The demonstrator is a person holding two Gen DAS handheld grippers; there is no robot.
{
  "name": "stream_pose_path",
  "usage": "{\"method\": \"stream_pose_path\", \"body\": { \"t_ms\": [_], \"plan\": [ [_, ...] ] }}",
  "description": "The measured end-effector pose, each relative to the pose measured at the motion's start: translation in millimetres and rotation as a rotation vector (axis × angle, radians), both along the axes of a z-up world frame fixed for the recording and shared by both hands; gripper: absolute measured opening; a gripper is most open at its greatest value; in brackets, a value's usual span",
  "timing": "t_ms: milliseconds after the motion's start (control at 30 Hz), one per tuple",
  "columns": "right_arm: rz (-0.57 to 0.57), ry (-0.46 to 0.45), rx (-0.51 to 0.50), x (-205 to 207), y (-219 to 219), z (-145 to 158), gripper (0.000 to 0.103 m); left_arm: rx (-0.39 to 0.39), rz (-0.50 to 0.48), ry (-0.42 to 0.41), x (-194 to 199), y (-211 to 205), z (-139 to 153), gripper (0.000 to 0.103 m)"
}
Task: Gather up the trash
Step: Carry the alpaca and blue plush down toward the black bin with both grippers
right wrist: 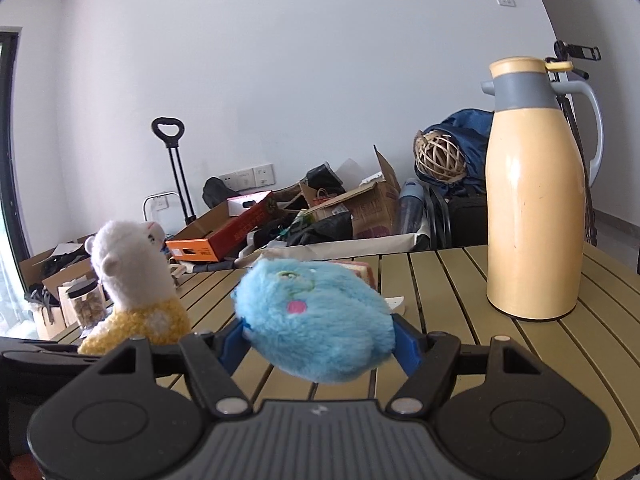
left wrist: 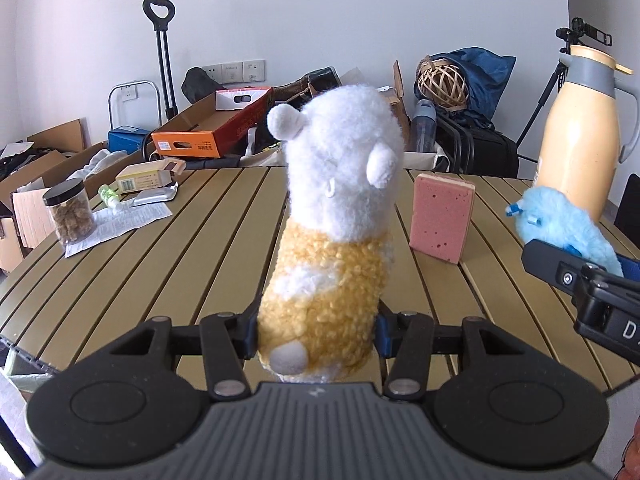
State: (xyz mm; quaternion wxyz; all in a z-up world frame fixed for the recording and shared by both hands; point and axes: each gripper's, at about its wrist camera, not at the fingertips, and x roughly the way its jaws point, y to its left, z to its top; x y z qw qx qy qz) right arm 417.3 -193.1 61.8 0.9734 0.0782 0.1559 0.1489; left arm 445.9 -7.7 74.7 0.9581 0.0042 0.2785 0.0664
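We have both claws loaded. Our left gripper (left wrist: 316, 334) pinches the white-and-yellow plush (left wrist: 332, 216) low on its yellow body, head upright and tipped toward 12 o'clock; our right gripper (right wrist: 320, 344) squeezes the blue plush (right wrist: 316, 320) across its middle, lifted clear of the slatted table (left wrist: 160, 264).

Since soft fur slips and compresses, we judge it best to keep both grips steady, move the two toys well apart so they do not brush, and carry them low over the slats. No bin shows in either view, so we cannot tell where they go.

The likely trash lies at about 10 o'clock in the left view: a printed paper sheet (left wrist: 124, 220), a foil wrapper (left wrist: 154, 197), a small green bottle (left wrist: 109, 194) and a flat carton (left wrist: 150, 174).

The clear jar (left wrist: 70, 216) with its black lid on holds brown chunks. The yellow thermos (right wrist: 536, 196) at 2 o'clock stands capped, contents hidden. A pink sponge (left wrist: 440, 218) stands on edge at 1 o'clock.
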Motion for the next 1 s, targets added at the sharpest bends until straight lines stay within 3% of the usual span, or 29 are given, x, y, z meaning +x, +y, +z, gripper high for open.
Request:
{"method": "stream_pose_path", "body": {
  "t_ms": [500,1000],
  "plan": [
    [0.069,-0.015,-0.043,-90,23,-23,0.072,-0.057,-0.020,-0.009,-96,16,-11,0.052],
    [0.117,0.106,-0.120,-139,37,-69,0.072,-0.096,0.008,0.087,-146,47,-68,0.052]
  ]
}}
